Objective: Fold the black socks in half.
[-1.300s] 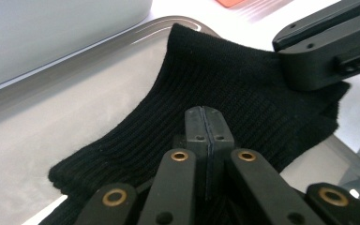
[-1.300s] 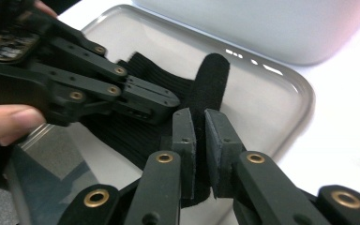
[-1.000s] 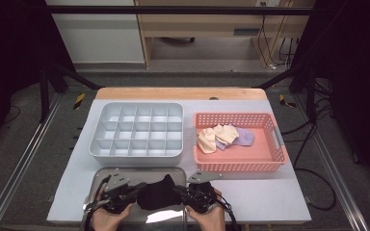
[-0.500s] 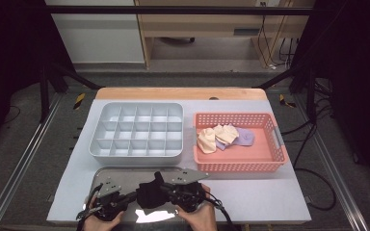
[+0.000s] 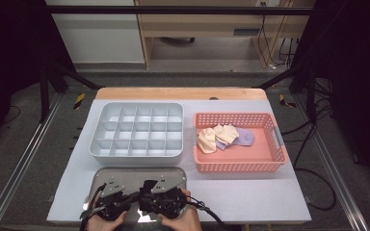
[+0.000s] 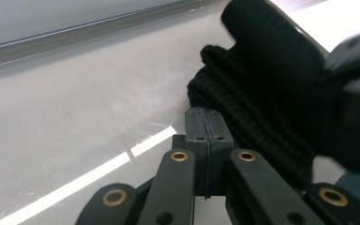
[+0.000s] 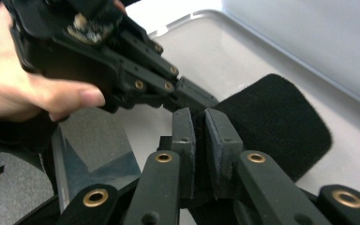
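A black knitted sock (image 5: 148, 186) lies bunched over a shiny metal tray (image 5: 125, 174) at the table's near edge. My right gripper (image 7: 198, 117) is shut on the sock (image 7: 272, 122), with dark fabric showing between its pads. It comes in from the right in the high view (image 5: 148, 195). My left gripper (image 6: 208, 115) is shut with its pads flush together. Its tips rest against the ribbed edge of the sock (image 6: 262, 108), and I cannot tell whether any fabric is pinched. The left gripper (image 7: 198, 96) meets the right one tip to tip, with a hand (image 7: 28, 84) behind it.
A grey box with several compartments (image 5: 137, 130) stands behind the tray. To its right is a pink basket (image 5: 241, 166) holding cream and lilac cloth pieces (image 5: 218, 137). White table cover lies bare at the near right.
The right gripper has moved left toward the left gripper. The black sock, spread wider between them a second ago, is now bunched up small over the tray.
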### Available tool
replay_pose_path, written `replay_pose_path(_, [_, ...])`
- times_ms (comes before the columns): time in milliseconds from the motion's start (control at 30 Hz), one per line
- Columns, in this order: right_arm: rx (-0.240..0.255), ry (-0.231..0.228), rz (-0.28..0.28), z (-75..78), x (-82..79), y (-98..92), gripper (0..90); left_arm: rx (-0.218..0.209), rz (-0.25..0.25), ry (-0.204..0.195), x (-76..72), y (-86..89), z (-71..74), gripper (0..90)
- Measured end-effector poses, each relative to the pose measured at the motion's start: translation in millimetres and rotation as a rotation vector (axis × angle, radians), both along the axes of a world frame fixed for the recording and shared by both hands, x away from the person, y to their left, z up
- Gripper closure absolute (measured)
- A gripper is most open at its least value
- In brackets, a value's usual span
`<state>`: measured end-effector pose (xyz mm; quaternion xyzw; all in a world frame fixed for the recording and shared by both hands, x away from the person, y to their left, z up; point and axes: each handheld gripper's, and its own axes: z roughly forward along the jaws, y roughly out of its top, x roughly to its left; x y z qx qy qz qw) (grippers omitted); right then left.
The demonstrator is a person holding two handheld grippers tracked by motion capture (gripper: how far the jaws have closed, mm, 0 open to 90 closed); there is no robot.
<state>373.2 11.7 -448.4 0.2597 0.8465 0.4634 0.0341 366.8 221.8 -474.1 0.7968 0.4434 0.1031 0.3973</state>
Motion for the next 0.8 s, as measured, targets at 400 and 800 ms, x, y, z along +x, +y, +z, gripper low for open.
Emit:
replay_pose_path(400, [-0.019,0.014,0.025,-13.0,-0.5,9.4,81.6,-0.131,-0.015,-0.083,11.3,11.0,29.0,74.2])
replay_pose_path(800, [-0.034,0.016,0.039,-12.6,-1.9,10.6,81.2,-0.093,-0.012,-0.050,17.7,1.9,17.5,55.6])
